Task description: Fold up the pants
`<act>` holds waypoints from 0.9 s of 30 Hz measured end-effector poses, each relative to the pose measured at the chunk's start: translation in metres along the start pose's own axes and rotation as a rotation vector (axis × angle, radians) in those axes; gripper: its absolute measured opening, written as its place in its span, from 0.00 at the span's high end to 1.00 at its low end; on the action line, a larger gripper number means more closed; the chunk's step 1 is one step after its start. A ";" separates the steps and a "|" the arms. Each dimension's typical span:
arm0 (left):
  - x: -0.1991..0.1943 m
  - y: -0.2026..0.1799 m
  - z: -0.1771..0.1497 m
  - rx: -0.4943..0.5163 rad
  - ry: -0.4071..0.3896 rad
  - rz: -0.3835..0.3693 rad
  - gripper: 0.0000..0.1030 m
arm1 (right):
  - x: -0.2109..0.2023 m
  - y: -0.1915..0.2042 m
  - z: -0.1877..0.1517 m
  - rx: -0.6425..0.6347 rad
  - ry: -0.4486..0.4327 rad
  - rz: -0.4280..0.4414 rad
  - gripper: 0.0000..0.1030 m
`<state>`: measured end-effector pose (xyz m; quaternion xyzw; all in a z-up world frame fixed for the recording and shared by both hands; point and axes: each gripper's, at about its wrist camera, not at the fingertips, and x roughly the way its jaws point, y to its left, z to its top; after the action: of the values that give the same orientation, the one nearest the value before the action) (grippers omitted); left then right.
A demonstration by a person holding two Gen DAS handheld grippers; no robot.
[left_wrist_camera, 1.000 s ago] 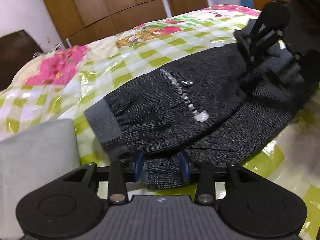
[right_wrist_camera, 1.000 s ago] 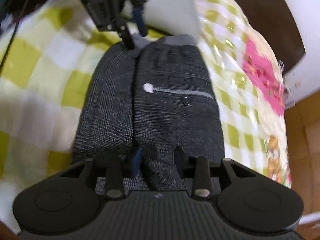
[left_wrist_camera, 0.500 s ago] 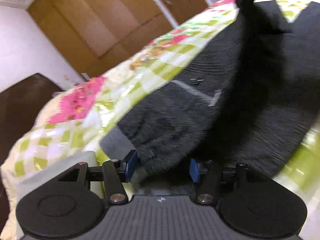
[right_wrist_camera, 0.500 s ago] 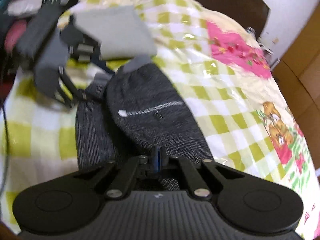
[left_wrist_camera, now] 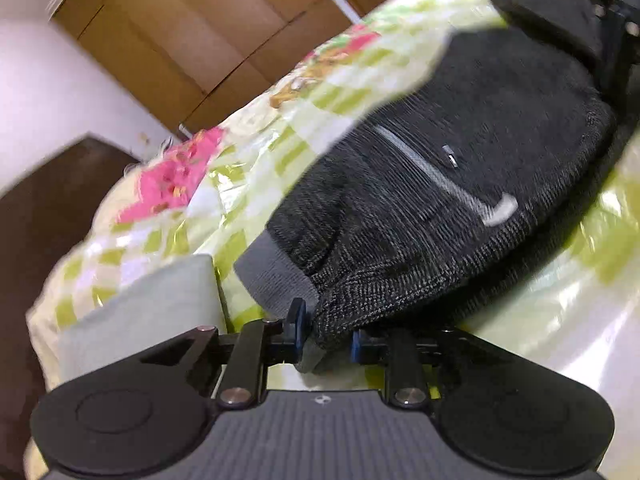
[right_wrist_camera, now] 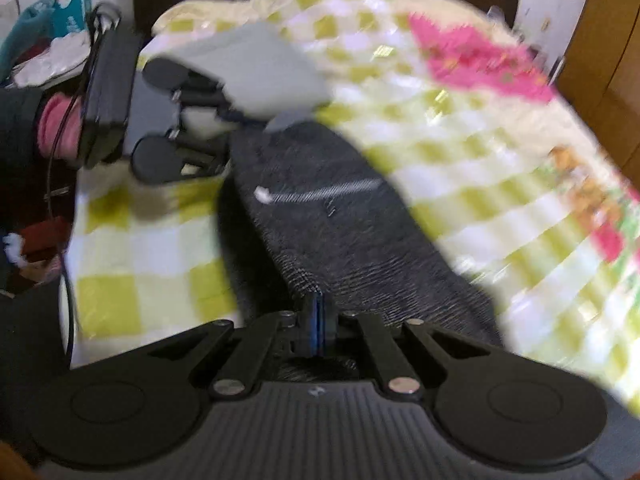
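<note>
The dark grey knit pants (left_wrist_camera: 440,184) with a grey cuff (left_wrist_camera: 272,272) and a light zipper stripe hang lifted above the checked bedspread (left_wrist_camera: 256,148). My left gripper (left_wrist_camera: 325,334) is shut on a bunched fold of the pants near the cuff. My right gripper (right_wrist_camera: 316,326) is shut on the other end of the pants (right_wrist_camera: 340,232), pads pressed together. Each gripper shows in the other's view: the right one at the far end of the pants (left_wrist_camera: 576,12), the left one by the cuff (right_wrist_camera: 180,120).
A folded light grey cloth (left_wrist_camera: 140,312) lies on the bed beside the cuff; it also shows in the right wrist view (right_wrist_camera: 256,64). Wooden wardrobe doors (left_wrist_camera: 208,32) stand behind the bed. Clutter and a cable (right_wrist_camera: 60,120) sit off the bed's left edge.
Both grippers closed on the pants, the right first, and lifted them off the bed. The fabric now hangs stretched between them and the views are tilted and blurred.
</note>
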<state>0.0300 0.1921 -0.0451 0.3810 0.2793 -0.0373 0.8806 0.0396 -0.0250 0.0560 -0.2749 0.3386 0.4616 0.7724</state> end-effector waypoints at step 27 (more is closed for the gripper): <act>0.001 -0.037 0.171 -0.299 -0.126 -0.536 0.54 | -0.007 -0.165 -0.069 -0.372 0.178 -0.323 0.72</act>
<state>0.1000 0.0475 0.0251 0.1572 0.3171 -0.2501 0.9012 0.1672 -0.1497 0.0370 -0.5023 0.2664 0.3605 0.7394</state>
